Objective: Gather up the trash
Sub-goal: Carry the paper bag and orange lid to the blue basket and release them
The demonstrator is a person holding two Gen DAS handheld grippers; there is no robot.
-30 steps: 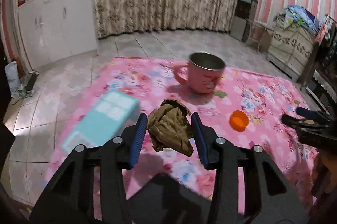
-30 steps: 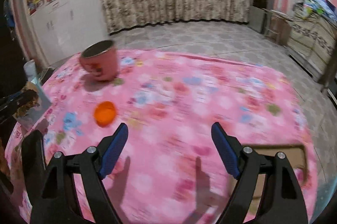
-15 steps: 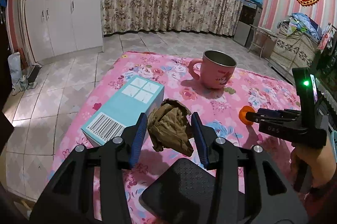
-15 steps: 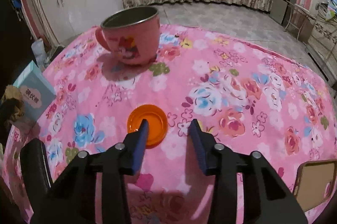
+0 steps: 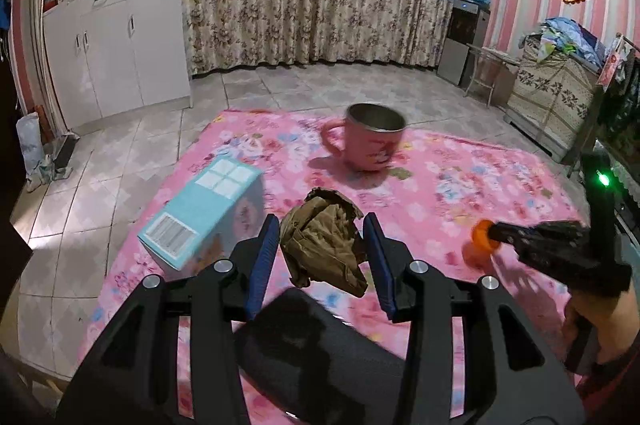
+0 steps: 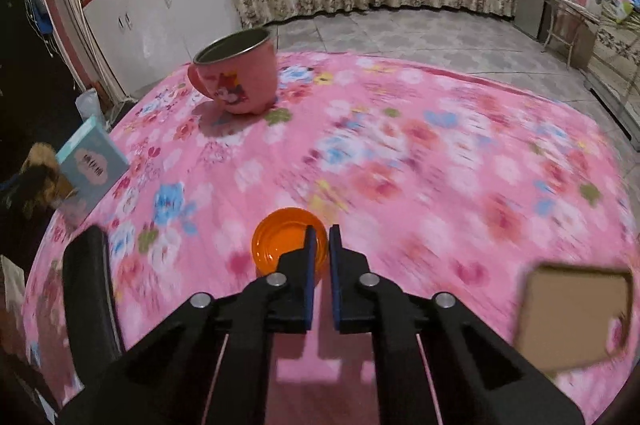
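My left gripper [image 5: 320, 245] is shut on a crumpled brown paper wad [image 5: 324, 245] and holds it above the pink floral tablecloth [image 5: 460, 185]. My right gripper [image 6: 319, 237] is shut on the rim of a small orange cap [image 6: 280, 241], lifted a little off the cloth. In the left wrist view the right gripper [image 5: 494, 235] shows at the right with the orange cap [image 5: 480, 235] at its tip. The wad and left gripper show dimly at the left edge of the right wrist view [image 6: 36, 169].
A pink mug [image 5: 372, 141] stands at the far middle of the table, also in the right wrist view [image 6: 236, 77]. A light blue box [image 5: 204, 213] lies at the left edge. A brown phone-like slab [image 6: 572, 317] lies near right. A black pad [image 6: 88, 285] sits near left.
My right gripper closed from wide open onto the orange cap's rim and raised it slightly. My left gripper kept hold of the paper wad and shifted a little.
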